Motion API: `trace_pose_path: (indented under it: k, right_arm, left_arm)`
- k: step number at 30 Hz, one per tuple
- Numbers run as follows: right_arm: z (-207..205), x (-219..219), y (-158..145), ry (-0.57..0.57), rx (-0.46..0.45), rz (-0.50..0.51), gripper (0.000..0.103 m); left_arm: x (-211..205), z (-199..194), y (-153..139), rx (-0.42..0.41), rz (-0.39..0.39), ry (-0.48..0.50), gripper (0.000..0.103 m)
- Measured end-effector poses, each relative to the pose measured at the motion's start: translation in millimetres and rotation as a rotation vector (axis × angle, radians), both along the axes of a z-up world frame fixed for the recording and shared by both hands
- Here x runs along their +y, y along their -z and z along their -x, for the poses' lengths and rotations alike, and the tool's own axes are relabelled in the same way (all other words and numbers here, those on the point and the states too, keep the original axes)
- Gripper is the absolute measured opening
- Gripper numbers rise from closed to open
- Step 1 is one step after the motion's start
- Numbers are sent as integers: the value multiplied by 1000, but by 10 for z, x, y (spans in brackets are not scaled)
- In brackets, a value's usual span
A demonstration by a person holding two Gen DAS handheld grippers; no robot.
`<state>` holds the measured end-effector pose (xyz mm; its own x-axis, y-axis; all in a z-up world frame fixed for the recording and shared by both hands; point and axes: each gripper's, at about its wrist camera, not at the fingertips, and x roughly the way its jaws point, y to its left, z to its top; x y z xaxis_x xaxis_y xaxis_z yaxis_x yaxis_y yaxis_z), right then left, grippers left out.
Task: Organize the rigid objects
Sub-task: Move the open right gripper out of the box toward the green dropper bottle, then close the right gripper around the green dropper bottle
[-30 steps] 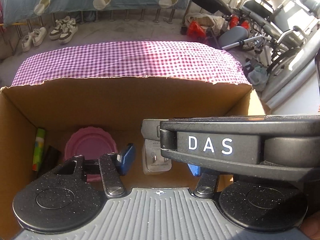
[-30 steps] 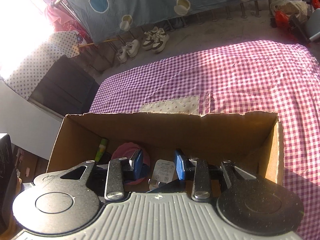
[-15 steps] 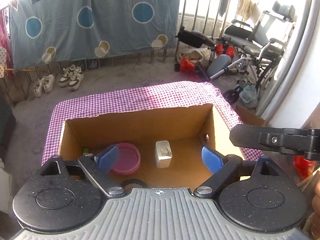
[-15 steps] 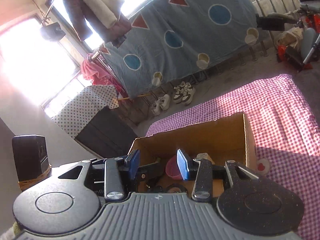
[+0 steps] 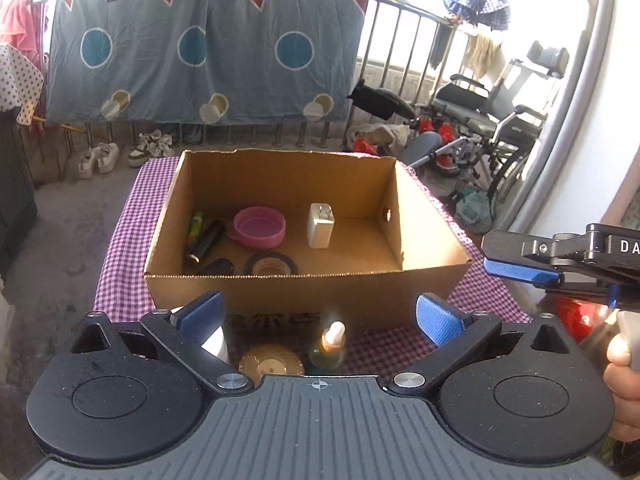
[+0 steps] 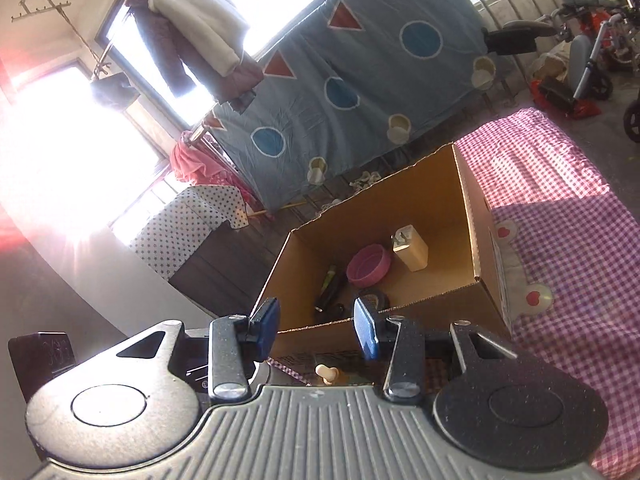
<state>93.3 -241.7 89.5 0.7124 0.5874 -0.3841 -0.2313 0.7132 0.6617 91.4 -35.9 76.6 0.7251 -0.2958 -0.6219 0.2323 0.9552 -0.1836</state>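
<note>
A white charger stands upright mid-floor in the open cardboard box beside a pink bowl, the left gripper, fingers just spread wide and empty, near a dropper bottle; the right gripper partly open, empty.

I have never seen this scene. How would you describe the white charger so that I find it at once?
Look into the open cardboard box on the purple checked cloth. On its floor, right of the pink bowl, stands the white charger. It is the only white, blocky thing there, with two metal prongs on top.
</note>
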Motion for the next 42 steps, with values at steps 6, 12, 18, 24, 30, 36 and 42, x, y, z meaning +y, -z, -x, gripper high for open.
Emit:
trace_pose_path:
  k: [6,12,18,24,30,36,42]
  right_arm:
    - [156,37,219,4,64,-18,44]
    - [214,99,264,-3,77,-5,44]
    - [230,157,271,-14,80,0,44]
    - [223,202,292,-22,84,4,44]
    - [219,221,297,-22,88,9,44]
    - [216,213,321,-18,89,16,44]
    - [218,159,380,8,88,47,44]
  left_arm:
    - [-9,167,214,28,-14,1,102]
    - [-23,281,307,28,-25,26,102]
    - [-50,343,344,22,-26,56,103]
    - [-69,394,371,6,-39,72,103]
    - [-68,421,358,-17,-16,67,103]
    - [-61,425,394,-36,-13,57,103]
    - [-70,410,475,-47,-12,73,103]
